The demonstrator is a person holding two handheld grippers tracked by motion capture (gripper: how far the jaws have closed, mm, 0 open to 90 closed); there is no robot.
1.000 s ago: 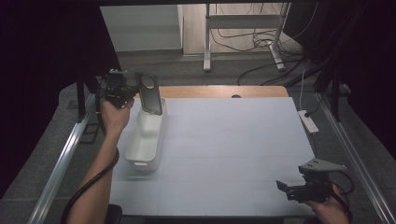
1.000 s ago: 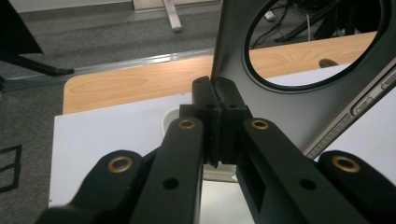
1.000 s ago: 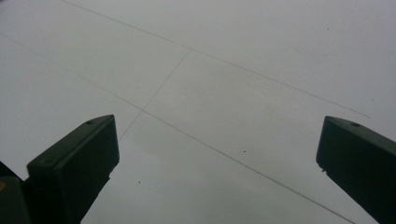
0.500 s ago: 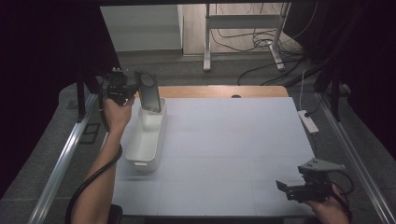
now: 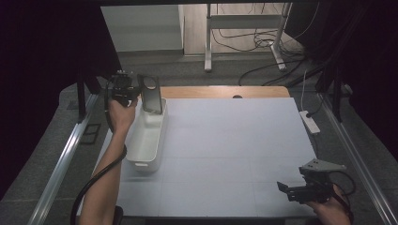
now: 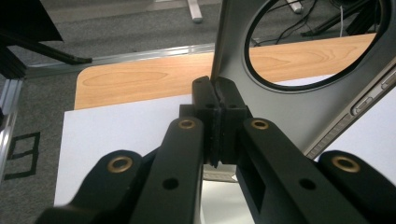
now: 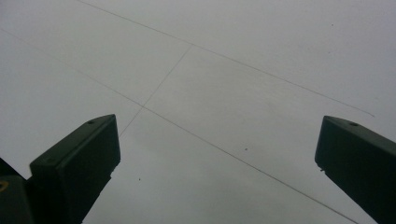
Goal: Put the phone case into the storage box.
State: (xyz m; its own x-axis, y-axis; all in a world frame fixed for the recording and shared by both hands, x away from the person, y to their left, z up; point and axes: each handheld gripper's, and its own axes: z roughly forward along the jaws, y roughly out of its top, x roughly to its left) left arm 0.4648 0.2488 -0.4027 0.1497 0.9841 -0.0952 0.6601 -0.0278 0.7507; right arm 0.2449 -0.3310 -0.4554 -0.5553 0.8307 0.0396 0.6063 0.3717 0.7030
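White tabletop (image 5: 234,140), dim room. Left gripper (image 5: 136,96), clenched on the dark phone case (image 5: 152,93), has lowered it toward the far end of the white bin (image 5: 145,140); placement looks imminent. Right gripper (image 5: 286,188) idles near-right, jaws apart.

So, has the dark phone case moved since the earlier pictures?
Yes. The phone case, held by the left gripper, has sunk slightly toward the white tray's far end.
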